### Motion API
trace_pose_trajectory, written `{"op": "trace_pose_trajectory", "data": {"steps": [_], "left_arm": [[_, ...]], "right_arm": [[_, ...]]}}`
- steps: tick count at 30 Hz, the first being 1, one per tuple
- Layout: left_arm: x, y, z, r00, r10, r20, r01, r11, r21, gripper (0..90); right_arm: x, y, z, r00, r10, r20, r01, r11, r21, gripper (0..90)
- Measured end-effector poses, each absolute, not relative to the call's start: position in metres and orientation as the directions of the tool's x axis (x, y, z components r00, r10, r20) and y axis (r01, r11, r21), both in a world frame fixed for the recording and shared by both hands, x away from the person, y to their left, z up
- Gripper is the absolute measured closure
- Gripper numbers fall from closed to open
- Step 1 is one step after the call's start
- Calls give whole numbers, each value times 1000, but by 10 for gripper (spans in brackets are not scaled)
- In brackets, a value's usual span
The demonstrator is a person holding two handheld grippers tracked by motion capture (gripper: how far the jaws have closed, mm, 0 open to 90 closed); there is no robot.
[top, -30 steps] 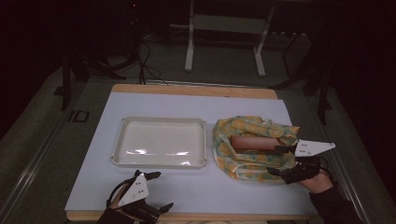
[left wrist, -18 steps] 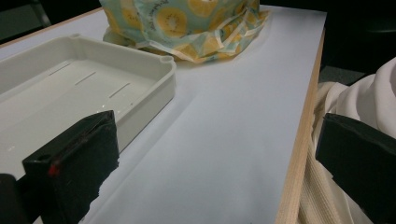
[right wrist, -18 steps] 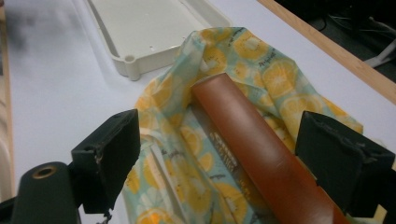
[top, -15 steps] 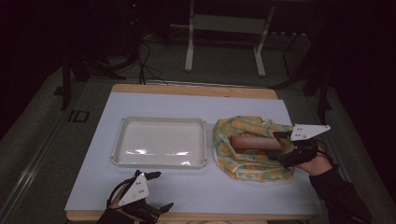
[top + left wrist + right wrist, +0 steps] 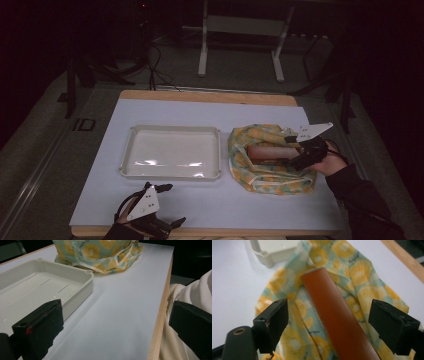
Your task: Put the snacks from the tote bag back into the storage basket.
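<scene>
The right gripper (image 5: pixel 329 325), fingers apart and just been closing, straddles the brown stick (image 5: pixel 337 317) on the fruit-print bag (image 5: pixel 270 160); the stick's long axis runs straight ahead between them.

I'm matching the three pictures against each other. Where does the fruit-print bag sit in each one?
High view: fruit-print bag right of centre, beside the white tray.
Left gripper view: bag at top centre, beyond the tray's corner.
Right gripper view: bag spread under the brown stick.
Shared landmark: the tray.
</scene>
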State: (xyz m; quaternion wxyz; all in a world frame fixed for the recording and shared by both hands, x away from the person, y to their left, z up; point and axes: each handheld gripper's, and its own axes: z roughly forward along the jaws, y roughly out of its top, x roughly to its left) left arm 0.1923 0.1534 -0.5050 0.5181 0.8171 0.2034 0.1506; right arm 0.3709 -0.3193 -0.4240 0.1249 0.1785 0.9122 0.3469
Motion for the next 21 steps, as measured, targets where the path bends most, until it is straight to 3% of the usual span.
{"op": "trace_pose_trajectory", "data": {"steps": [14,21], "left_arm": [[193,153,-506,875,483,39,174,-390,904,0],[193,152,-506,875,482,39,176,-392,903,0]], "right_arm": [[398,-317,-450,-910,402,-102,291,794,534,164],[406,-314,-458,-920,367,-141,265,844,466,197]]}}
